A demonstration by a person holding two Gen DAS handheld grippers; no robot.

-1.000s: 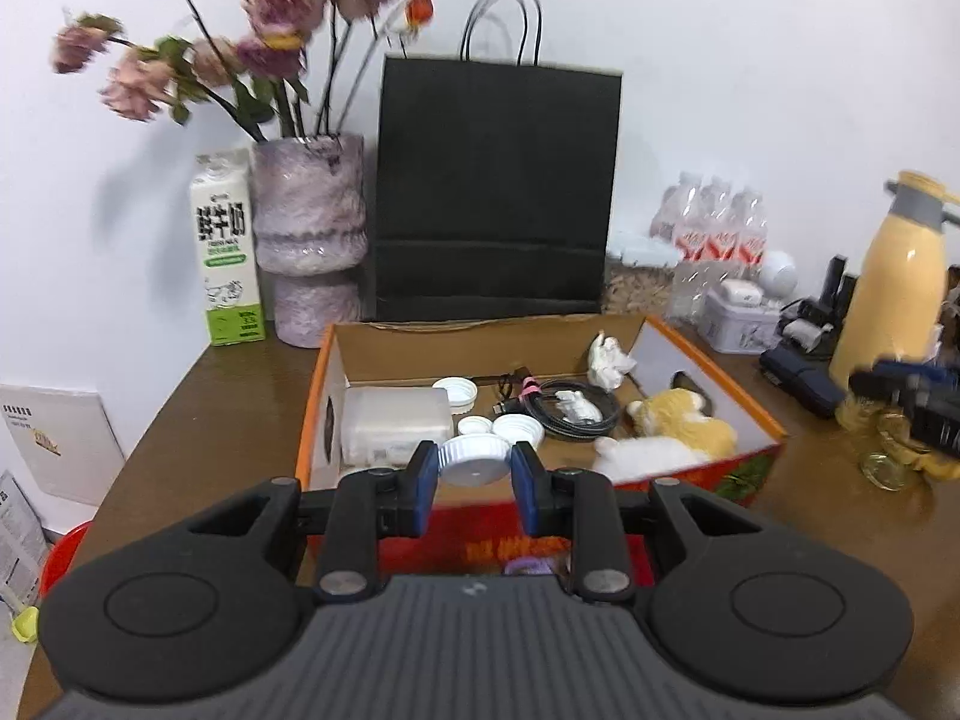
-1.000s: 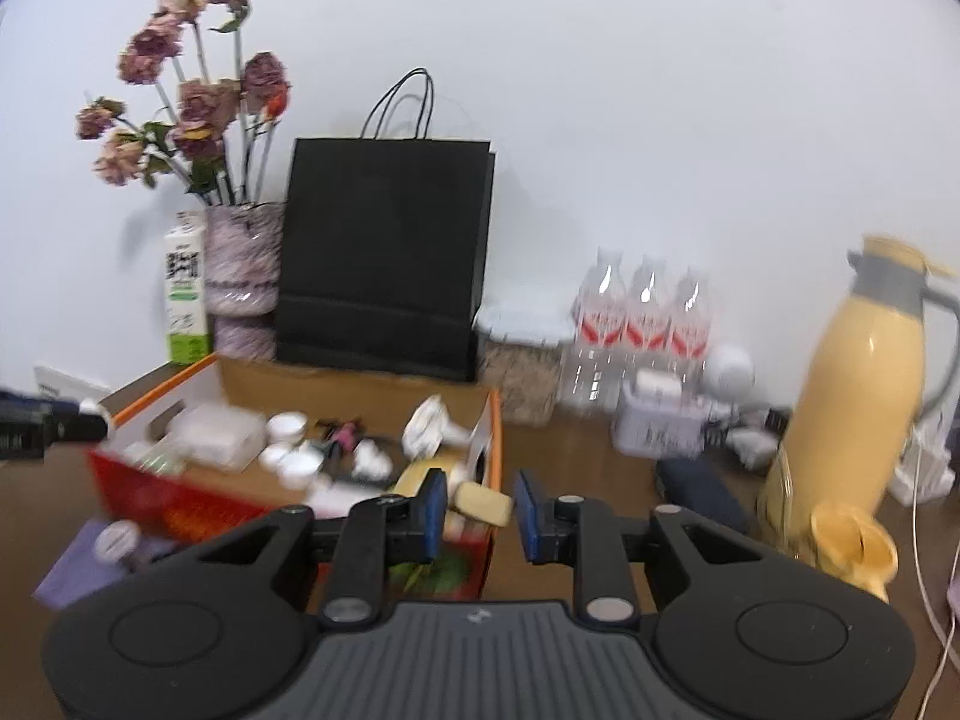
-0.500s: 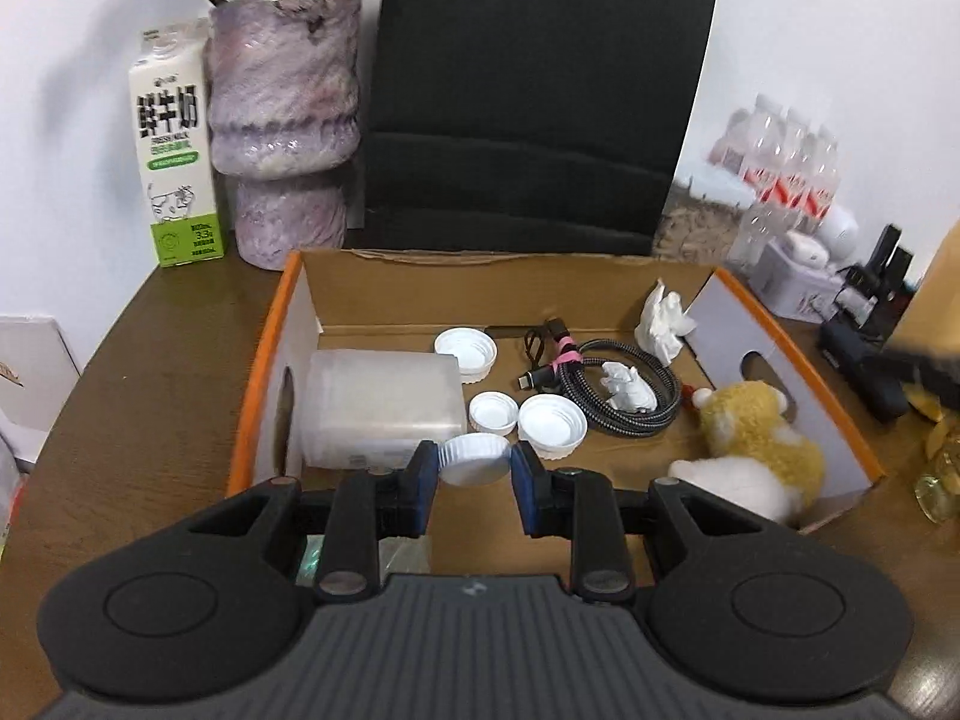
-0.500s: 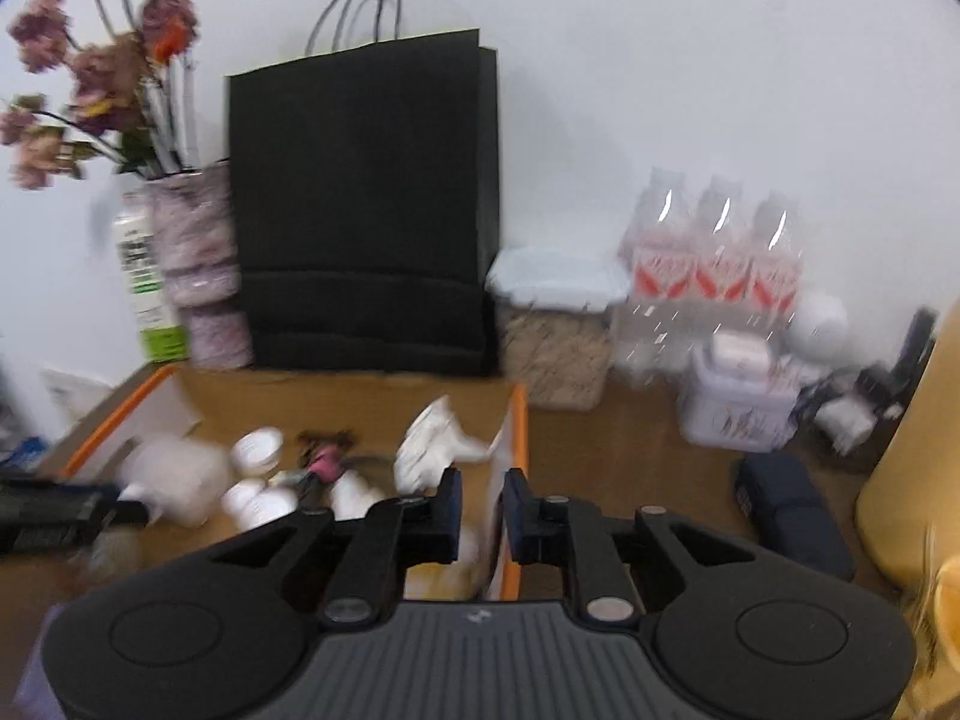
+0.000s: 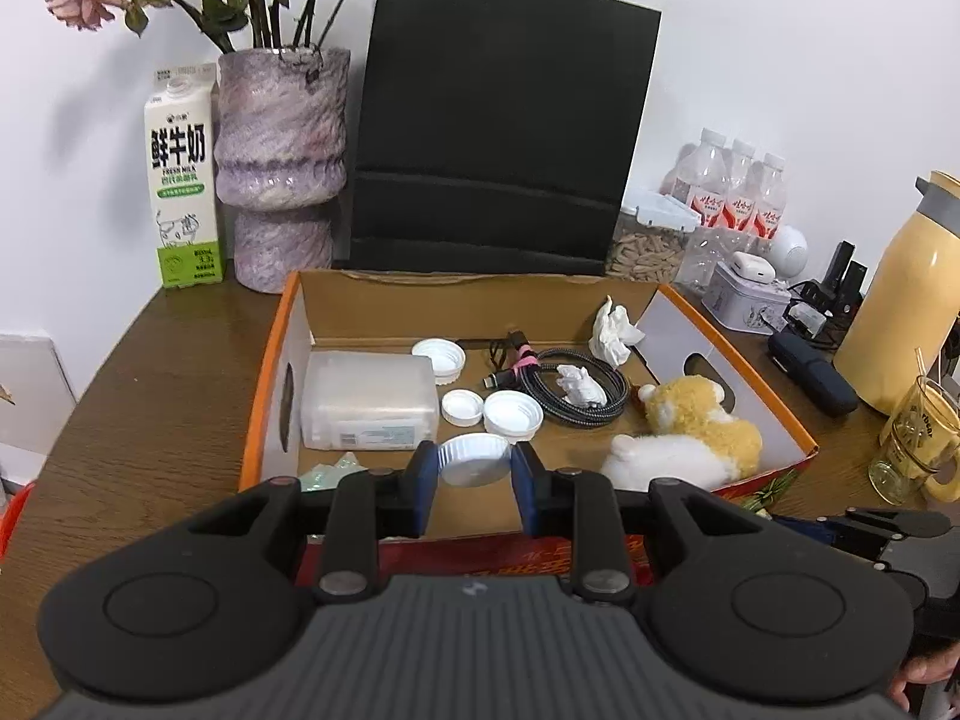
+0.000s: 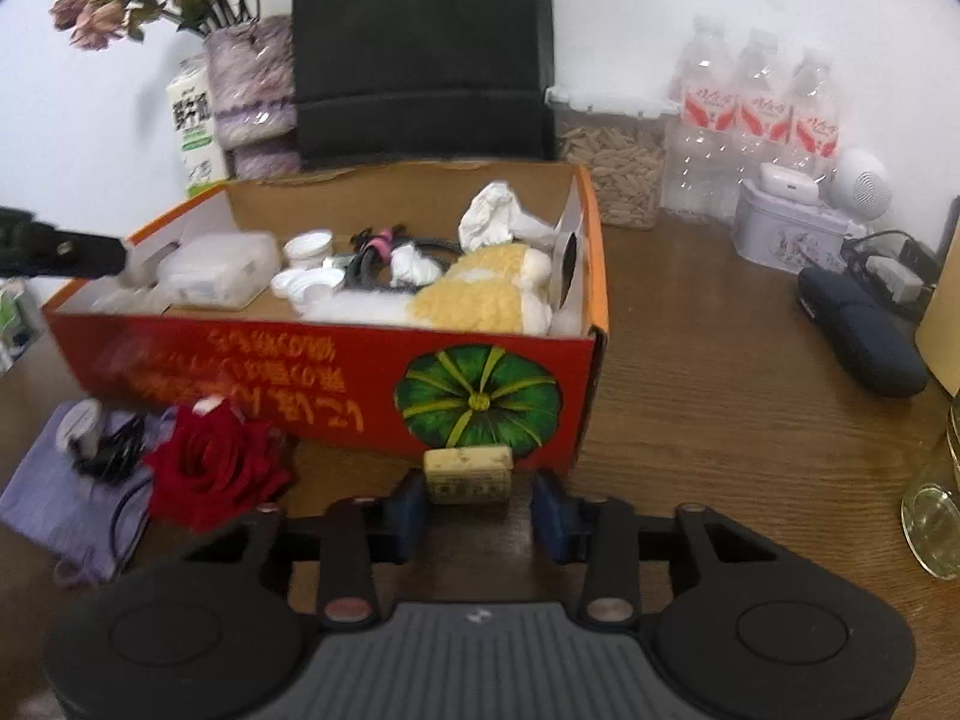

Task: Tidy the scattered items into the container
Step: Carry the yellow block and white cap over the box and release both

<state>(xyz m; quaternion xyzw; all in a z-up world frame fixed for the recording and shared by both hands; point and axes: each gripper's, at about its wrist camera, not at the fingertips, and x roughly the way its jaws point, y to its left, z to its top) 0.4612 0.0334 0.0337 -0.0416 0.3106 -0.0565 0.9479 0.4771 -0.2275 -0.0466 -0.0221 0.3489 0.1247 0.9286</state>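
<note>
An orange cardboard box (image 5: 267,384) (image 6: 336,378) holds a clear plastic case (image 5: 369,399), white caps, a coiled cable (image 5: 570,390), tissue and a plush toy (image 5: 696,438). My left gripper (image 5: 474,483) is shut on a white bottle cap (image 5: 473,461) just above the box's near wall; it shows as a dark shape (image 6: 60,252) in the right wrist view. My right gripper (image 6: 480,501) is low over the table before the box, its jaws opening. A cork (image 6: 469,474) lies between them with a gap at the right pad. A red rose (image 6: 216,468) and a purple cloth (image 6: 66,510) lie at left.
Behind the box stand a black paper bag (image 5: 504,138), a purple vase (image 5: 279,162) and a milk carton (image 5: 180,180). To the right are water bottles (image 6: 756,114), a tin (image 6: 786,234), a dark case (image 6: 858,330), a yellow jug (image 5: 906,300) and a glass mug (image 5: 918,444).
The left gripper carried the cap forward over the box's near wall. The right gripper sank to the table in front of the box, and its jaws widened around the cork.
</note>
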